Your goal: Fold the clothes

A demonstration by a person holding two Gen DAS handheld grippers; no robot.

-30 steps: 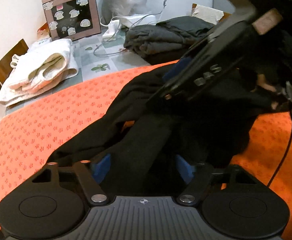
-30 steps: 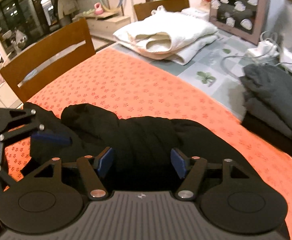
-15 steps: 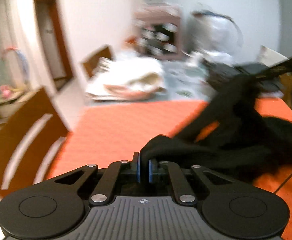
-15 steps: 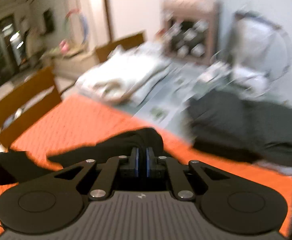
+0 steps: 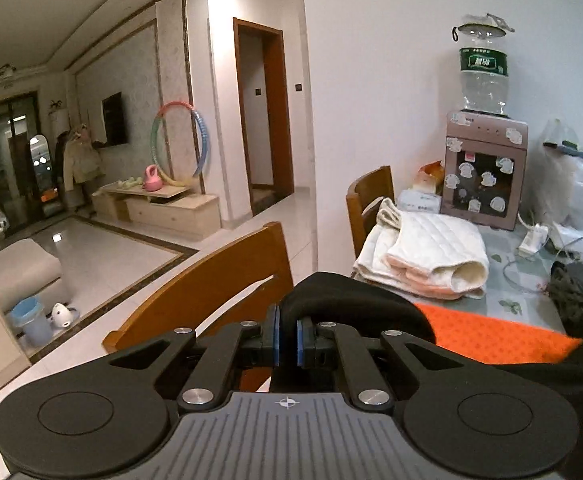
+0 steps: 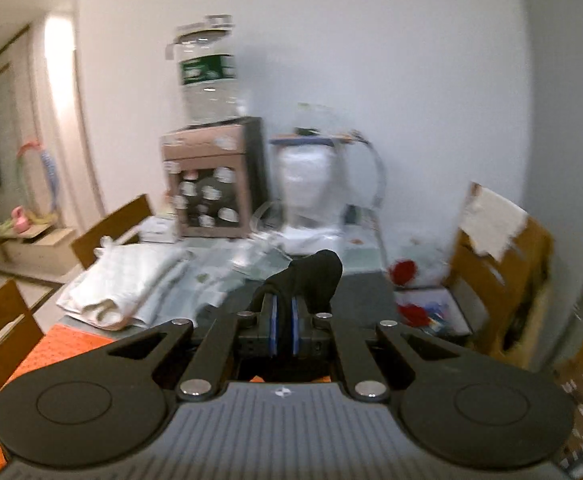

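Left tongs point(image 5: 287, 340) and right tongs point(image 6: 284, 330) each pinch a bunch of the black garment point(image 5: 355, 300), held up above the orange cloth point(image 5: 491, 336) on the tabletop point(image 5: 519, 280). Judged step: lifting to spread; next, lay it flat.

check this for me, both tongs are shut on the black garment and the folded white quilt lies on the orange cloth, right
Not quite. Both the left tongs and the right tongs are shut on the black garment, but the folded white quilt lies on the bare tabletop beyond the orange cloth, not on it. The left wrist view shows this.
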